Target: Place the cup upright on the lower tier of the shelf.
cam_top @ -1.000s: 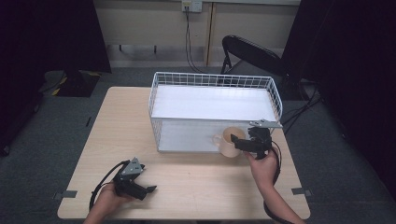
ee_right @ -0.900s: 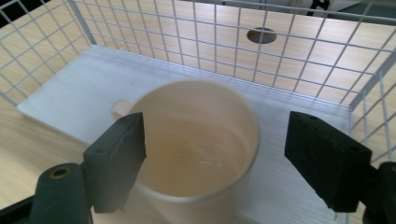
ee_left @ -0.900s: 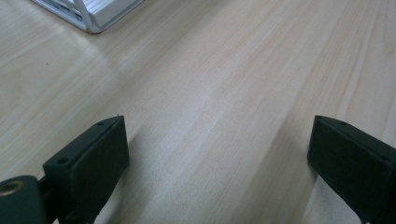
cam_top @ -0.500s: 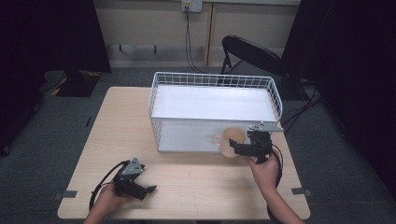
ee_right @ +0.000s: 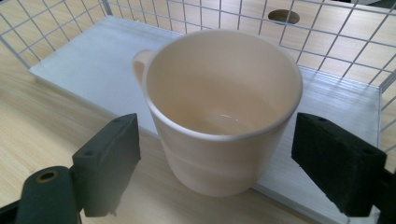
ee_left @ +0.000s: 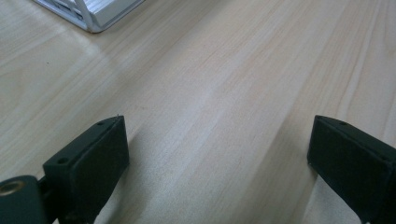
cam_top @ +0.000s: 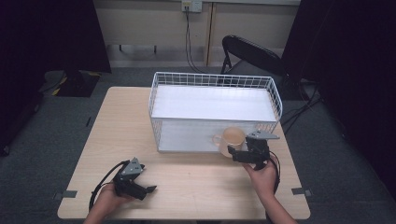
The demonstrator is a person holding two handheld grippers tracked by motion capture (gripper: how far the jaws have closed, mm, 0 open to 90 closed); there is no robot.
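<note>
A cream mug (cam_top: 233, 137) stands upright on the wooden table (cam_top: 196, 186), right against the front of the white wire basket (cam_top: 215, 77). My right gripper (cam_top: 235, 148) reaches in from the right. Its jaws have just been opening. The mug (ee_right: 224, 116) stands between them, with a gap at each pad, its handle pointing away to the left. The right gripper (ee_right: 222, 154) is open. My left gripper (cam_top: 148, 189) rests near the table's front left, and the left gripper (ee_left: 217, 149) is open over bare wood.
The basket (ee_right: 327, 28) has a white floor panel and nothing inside it; its corner (ee_left: 93, 9) lies far ahead of the left jaws. A black chair (cam_top: 247, 51) stands behind the table. Bare tabletop stretches between the two hands.
The right gripper has drawn back slightly toward the near edge, and its jaws stand wider apart around the mug. The mug and the left hand have stayed put.
</note>
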